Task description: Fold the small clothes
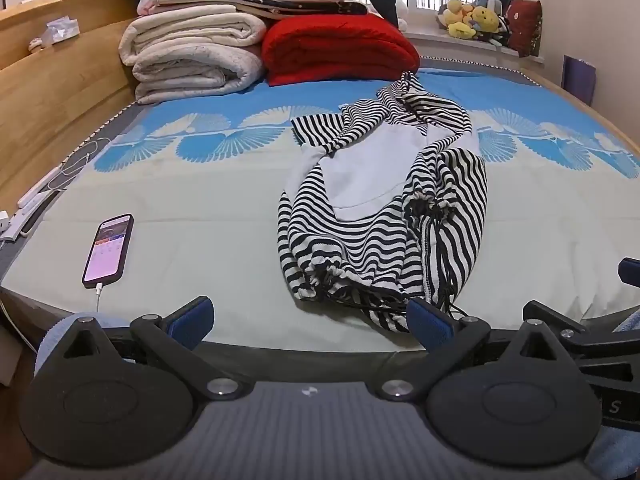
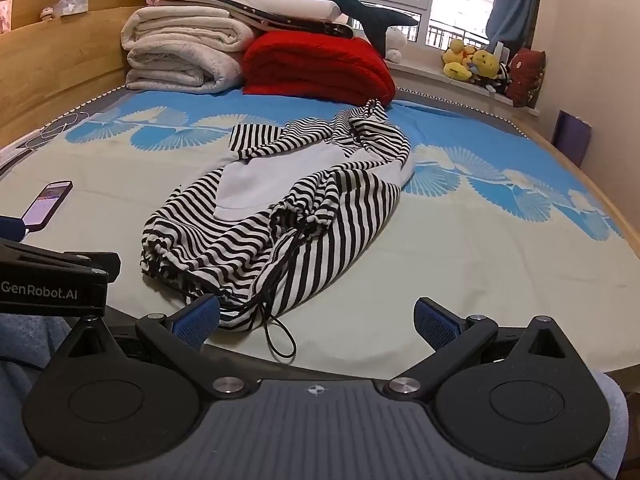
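Observation:
A crumpled black-and-white striped garment with a pale grey panel (image 1: 380,208) lies in the middle of the bed; it also shows in the right wrist view (image 2: 288,208). Its black drawstring (image 2: 280,340) trails toward the near edge. My left gripper (image 1: 310,324) is open and empty at the bed's near edge, its right fingertip close to the garment's hem. My right gripper (image 2: 316,324) is open and empty, its left fingertip next to the hem and the drawstring loop between the fingers. The left gripper's body shows at the left of the right wrist view (image 2: 52,280).
A phone (image 1: 108,250) on a charging cable lies at the near left of the bed. Folded white blankets (image 1: 192,56) and a red blanket (image 1: 340,48) are stacked at the far end. A wooden headboard (image 1: 52,92) runs along the left. Plush toys (image 1: 472,18) sit on the windowsill.

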Motion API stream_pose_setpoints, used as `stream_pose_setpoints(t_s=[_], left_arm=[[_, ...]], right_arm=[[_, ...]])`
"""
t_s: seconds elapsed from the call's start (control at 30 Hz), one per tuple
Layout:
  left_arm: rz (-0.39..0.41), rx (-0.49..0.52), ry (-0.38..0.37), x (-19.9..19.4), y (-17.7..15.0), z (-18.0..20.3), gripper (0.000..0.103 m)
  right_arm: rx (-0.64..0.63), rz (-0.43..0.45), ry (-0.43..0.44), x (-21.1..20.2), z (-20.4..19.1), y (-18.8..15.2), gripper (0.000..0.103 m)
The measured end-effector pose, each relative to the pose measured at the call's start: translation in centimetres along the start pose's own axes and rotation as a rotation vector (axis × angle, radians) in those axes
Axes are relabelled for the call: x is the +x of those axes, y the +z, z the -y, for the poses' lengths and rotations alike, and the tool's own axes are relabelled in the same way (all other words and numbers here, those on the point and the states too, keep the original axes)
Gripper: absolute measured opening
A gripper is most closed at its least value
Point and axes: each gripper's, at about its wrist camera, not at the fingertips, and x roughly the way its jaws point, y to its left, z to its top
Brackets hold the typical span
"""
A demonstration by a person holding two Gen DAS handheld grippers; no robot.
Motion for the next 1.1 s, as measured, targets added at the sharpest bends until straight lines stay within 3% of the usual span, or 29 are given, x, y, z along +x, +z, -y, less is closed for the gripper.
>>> stream_pose_setpoints(t_s=[1.1], left_arm=[[0.040,-0.009,0.010,-0.89,-0.08,-0.06,0.102]], right_arm=[[-0.006,0.019,-0.017,-0.48,-0.33,0.19,0.102]])
